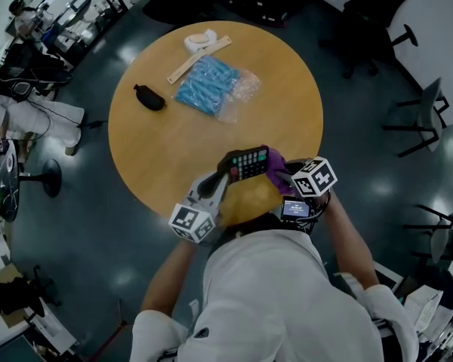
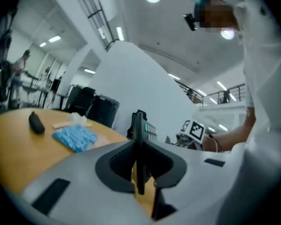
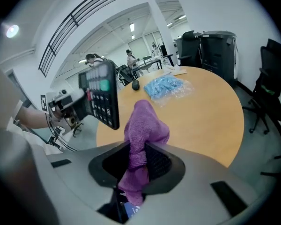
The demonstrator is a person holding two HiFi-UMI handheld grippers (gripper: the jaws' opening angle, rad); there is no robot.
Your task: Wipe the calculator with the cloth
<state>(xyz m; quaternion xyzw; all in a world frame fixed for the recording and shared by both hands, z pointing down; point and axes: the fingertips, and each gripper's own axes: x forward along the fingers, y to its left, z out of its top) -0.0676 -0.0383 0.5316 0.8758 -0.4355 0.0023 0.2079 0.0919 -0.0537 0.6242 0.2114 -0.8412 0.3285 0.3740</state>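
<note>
Calculator (image 1: 249, 162) in left gripper (image 2: 139, 165) over table (image 1: 147, 194) edge, cloth (image 1: 276, 169) just beside it

Over the near edge of the table (image 1: 174, 145) I see the calculator (image 1: 249, 162) in my left gripper (image 1: 225, 173), with the cloth (image 1: 276, 170) just to its right in my right gripper (image 1: 285, 178). Farther back lies 1 plastic bag (image 1: 211, 87) — a small oblong object (image 1: 149, 97) to its left, a flat strip (image 1: 198, 60) behind it.

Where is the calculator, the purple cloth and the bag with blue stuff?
calculator (image 1: 249, 162): head view, on its keys.
cloth (image 3: 141, 128): right gripper view, on its bunched middle.
bag (image 1: 205, 85): head view, on its blue part.
</note>
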